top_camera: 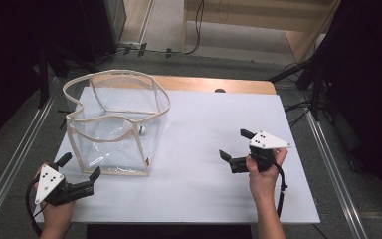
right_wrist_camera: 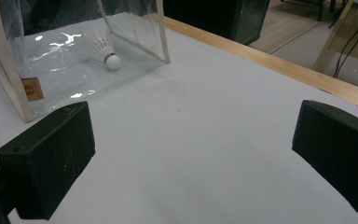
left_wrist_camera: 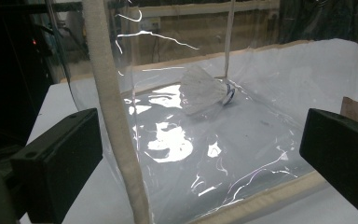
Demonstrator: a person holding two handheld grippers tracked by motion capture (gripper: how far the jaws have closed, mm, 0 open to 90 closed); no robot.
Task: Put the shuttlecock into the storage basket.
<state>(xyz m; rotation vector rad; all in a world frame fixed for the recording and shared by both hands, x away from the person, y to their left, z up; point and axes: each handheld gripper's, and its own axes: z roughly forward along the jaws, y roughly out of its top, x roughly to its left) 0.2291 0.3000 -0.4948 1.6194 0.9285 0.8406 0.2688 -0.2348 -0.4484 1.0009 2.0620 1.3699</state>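
- Standing upright on the white surface [top_camera: 219,149], the clear bag [top_camera: 114,124] with cream trim keeps its mouth open, probably so things can go in or come out from above
- Shuttlecock [right_wrist_camera: 107,55] lies on its side inside the bag, on the bottom near the far wall
- Left claw [top_camera: 79,172] hovers just beside the bag's near corner, jaws spread wide, gripping nothing; looks poised to steady the trim
- Right claw [top_camera: 235,145] is well apart over bare surface, spread wide too, empty
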